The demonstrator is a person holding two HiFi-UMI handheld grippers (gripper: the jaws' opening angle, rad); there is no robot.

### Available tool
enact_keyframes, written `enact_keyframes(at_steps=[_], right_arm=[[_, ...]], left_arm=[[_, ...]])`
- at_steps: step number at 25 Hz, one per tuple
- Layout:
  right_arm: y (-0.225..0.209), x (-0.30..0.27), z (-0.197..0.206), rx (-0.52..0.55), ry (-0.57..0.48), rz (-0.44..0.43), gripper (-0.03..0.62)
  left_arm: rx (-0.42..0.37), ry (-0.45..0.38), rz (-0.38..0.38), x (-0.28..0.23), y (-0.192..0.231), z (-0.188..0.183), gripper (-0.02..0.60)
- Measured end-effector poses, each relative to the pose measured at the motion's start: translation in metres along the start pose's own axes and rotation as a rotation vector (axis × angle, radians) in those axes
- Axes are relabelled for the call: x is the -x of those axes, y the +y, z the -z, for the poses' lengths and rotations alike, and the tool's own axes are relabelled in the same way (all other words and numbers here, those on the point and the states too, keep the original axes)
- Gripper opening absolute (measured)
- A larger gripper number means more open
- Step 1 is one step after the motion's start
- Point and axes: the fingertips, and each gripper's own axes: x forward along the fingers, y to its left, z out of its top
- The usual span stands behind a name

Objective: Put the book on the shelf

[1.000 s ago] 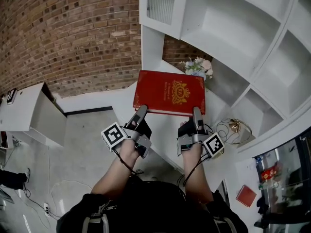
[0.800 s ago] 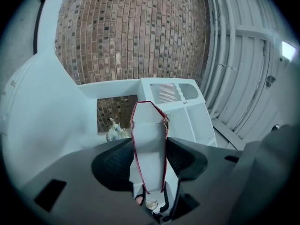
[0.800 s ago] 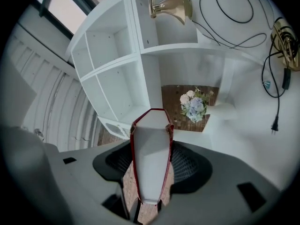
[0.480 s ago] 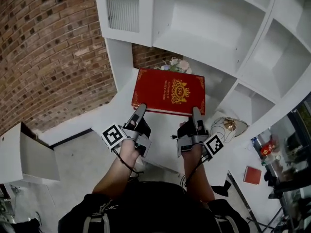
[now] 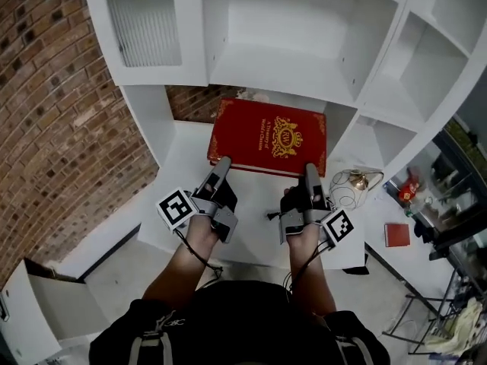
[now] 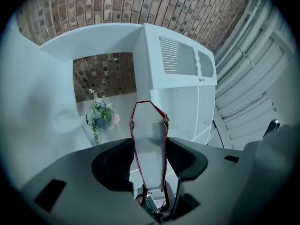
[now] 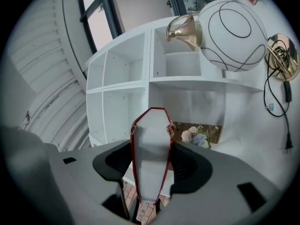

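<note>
A thick red book (image 5: pixel 268 137) with a gold crest lies flat, cover up, held by its near edge in both grippers. My left gripper (image 5: pixel 220 166) is shut on the near left corner and my right gripper (image 5: pixel 310 172) on the near right corner. In the left gripper view the book's white page edge (image 6: pixel 150 139) fills the gap between the jaws of that gripper (image 6: pixel 150 146). The right gripper view shows the same page edge (image 7: pixel 151 149) between the jaws of that gripper (image 7: pixel 151 156). The book's far edge reaches over the white shelf unit (image 5: pixel 281 59), at the low compartment with a brick back.
A small bunch of flowers (image 5: pixel 251 95) stands in that compartment, just beyond the book. A round white lamp globe (image 5: pixel 348 188) with a brass fitting sits on the ledge to the right. A small red book (image 5: pixel 396 234) lies lower right. Brick wall (image 5: pixel 53 105) at left.
The view has swung so the shelf unit now stands straight ahead and closer. Both grippers keep the same hold on the book, which has come nearer the open compartment.
</note>
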Motion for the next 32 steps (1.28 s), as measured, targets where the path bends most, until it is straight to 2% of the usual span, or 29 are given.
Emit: enact_keyframes(at_steps=[11,20,27,32], right_arm=[[0.031,0.001,-0.022,0.079,-0.07,-0.063,0.265],[0.062,-0.037,-0.034,0.079,-0.037,-0.157,0.264],[0.063,-0.077,-0.044,0.083,-0.043,-0.116,0.264],[0.059,-0.097,-0.051,0.083,-0.054,-0.086,0.268]], left_arm=[[0.009,0.067,0.086,-0.024,-0.024,0.008,0.23],[-0.07,0.034,0.145,-0.046,-0.055,-0.011,0.23],[-0.085,-0.009,0.123,-0.078,-0.052,-0.031,0.235],[-0.145,-0.03,0.072,-0.097,-0.041,-0.044,0.236]])
